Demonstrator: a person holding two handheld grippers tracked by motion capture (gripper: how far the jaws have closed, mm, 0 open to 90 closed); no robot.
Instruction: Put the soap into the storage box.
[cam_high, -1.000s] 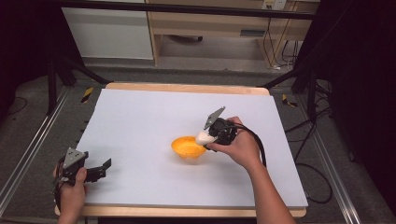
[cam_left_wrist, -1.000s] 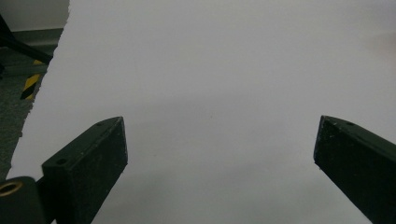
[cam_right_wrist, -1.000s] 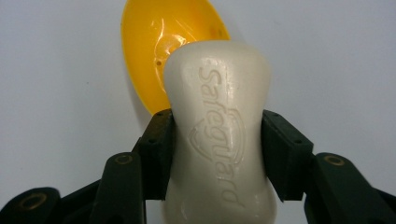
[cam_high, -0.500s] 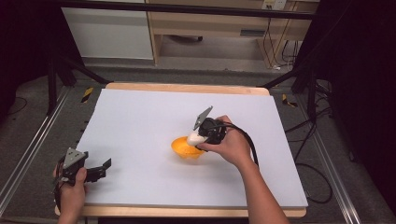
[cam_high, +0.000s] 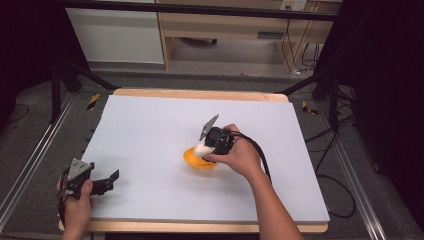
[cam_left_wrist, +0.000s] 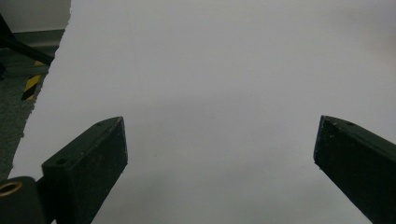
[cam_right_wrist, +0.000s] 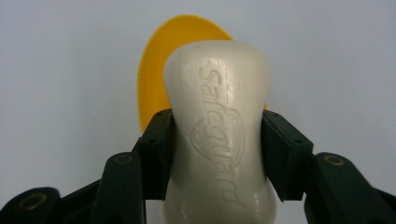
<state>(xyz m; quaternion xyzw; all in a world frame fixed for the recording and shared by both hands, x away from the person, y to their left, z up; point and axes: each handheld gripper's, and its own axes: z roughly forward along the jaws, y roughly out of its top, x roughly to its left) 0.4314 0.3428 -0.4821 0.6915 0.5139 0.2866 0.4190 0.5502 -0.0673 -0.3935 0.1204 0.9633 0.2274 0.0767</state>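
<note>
Table: my wooden table (cam_high: 200, 94) has a white sheet (cam_high: 150, 130) on it.
Floor: grey carpet (cam_high: 30, 125), black cables (cam_high: 340, 180).
Behind: a wooden cabinet (cam_high: 225, 25).

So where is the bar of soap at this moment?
The soap bar is clamped between the right gripper jaws, just above the orange dish near the middle of the white table.

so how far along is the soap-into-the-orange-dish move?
Done: the right claw has the white soap bar clamped at its waist, jaws pressed on both sides. In hand: it holds the bar just over the orange dish mid-table. Left: the bar is not yet released; whether it touches the dish I can't tell. The left claw sits open at the near left edge of the white board, holding nothing.
</note>
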